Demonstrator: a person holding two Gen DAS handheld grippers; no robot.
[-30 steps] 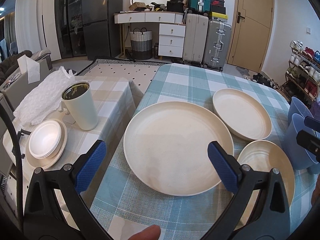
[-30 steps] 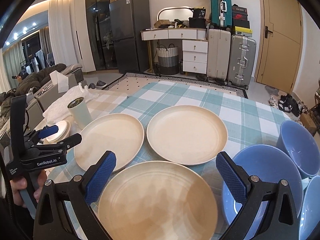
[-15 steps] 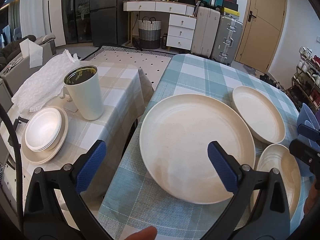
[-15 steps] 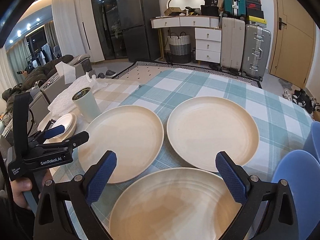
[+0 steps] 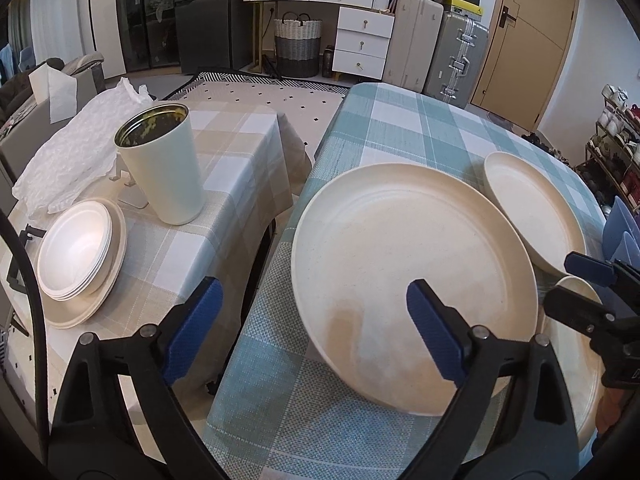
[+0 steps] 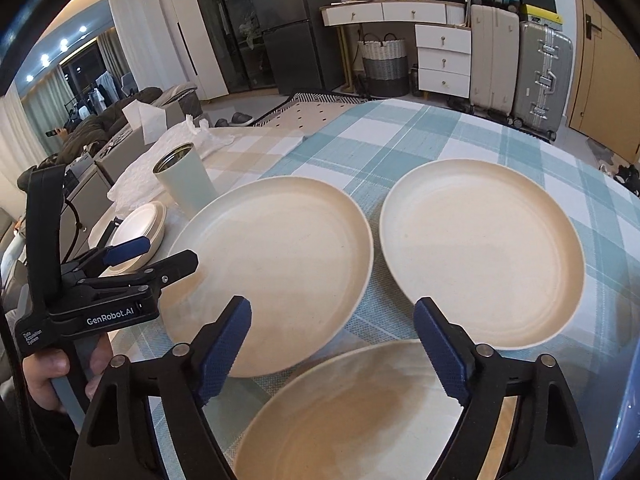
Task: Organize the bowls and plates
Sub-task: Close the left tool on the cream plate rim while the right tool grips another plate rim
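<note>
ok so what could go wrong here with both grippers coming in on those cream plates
1. The left gripper straddles the near-left rim of the large cream plate, which sits close to the edge of the teal checked tablecloth. With its jaws closing, a glancing grip could push it off.
2. The cream plates nearly touch, so lifting one may drag the round cream plate beside it.
3. The right gripper, jaws closing over the tan-tinted plate, works close to the left; they could collide.
</note>
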